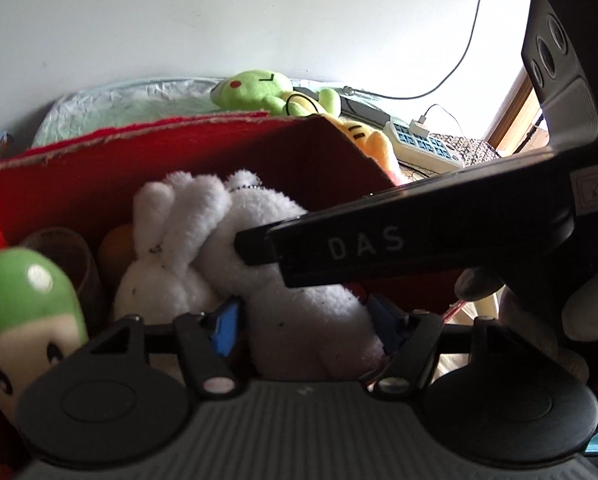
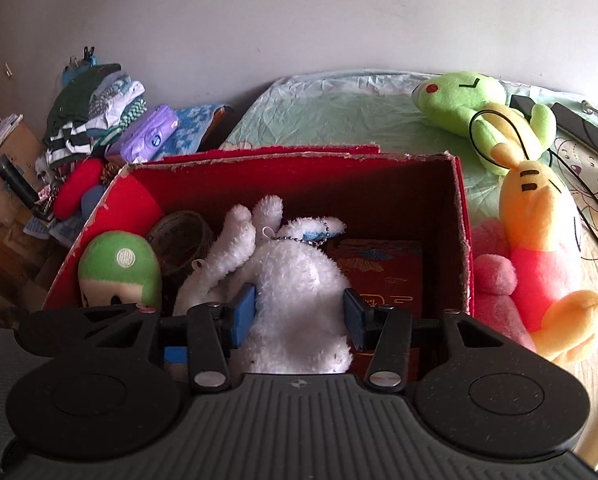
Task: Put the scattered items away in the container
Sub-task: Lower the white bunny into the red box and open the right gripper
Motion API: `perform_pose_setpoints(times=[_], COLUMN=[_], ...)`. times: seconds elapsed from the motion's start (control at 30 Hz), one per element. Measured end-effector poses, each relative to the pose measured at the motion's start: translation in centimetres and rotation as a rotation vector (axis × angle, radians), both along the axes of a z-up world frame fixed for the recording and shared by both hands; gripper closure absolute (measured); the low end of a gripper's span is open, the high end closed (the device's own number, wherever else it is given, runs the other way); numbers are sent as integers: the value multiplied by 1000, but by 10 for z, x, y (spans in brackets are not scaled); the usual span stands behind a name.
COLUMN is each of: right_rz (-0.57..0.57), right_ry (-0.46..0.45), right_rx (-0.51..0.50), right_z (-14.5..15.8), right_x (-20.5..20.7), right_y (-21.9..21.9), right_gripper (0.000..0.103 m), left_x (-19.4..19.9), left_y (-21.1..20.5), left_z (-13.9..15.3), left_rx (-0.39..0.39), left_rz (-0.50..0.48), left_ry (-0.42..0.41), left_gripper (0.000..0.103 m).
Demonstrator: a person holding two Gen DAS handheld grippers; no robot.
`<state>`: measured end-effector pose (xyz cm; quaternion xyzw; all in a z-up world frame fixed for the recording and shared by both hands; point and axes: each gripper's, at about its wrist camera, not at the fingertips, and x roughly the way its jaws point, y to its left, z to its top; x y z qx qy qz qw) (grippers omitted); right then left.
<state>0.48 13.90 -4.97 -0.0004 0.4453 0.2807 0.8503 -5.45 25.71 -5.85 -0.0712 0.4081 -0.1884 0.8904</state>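
A red cardboard box (image 2: 461, 216) stands on a bed and also shows in the left wrist view (image 1: 203, 148). A white plush rabbit (image 2: 299, 280) lies inside it. My right gripper (image 2: 299, 312) has its blue pads on both sides of the rabbit, which fills the gap. In the left wrist view my left gripper (image 1: 307, 320) likewise straddles the white rabbit (image 1: 267, 232); whether either squeezes it is unclear. The other gripper's black body (image 1: 419, 236) crosses above the box. A green-capped plush head (image 2: 117, 272) and a tape roll (image 2: 181, 236) sit in the box's left part.
Outside the box on the right lie a green plush (image 2: 471, 108), a yellow-and-red plush (image 2: 539, 240) and a pink plush (image 2: 495, 276). A small red box (image 2: 383, 268) sits inside. Folded clothes (image 2: 95, 112) and a purple tissue pack (image 2: 147, 134) are piled at the left. A power strip (image 1: 423, 144) lies behind.
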Motion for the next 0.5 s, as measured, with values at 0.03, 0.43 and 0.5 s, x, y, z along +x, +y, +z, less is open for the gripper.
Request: perform_pose_setpoints(times=[0.03,0.43,0.5], right_rz=[10,67,52], right_ry=[18,11,28], right_rx=[4,-46,-26], right_z=[0,-10,-12], right_x=[1,0,3], right_y=[1,24,20], right_gripper=[53,45,42], left_x=[-2,-17,-20], left_y=[3,14,10], left_z=[0,-3,-1], left_rx=[-3,-46,-39], left_rz=[9,59,61], left_ry=[0,13,12], left_gripper=[32,34,35])
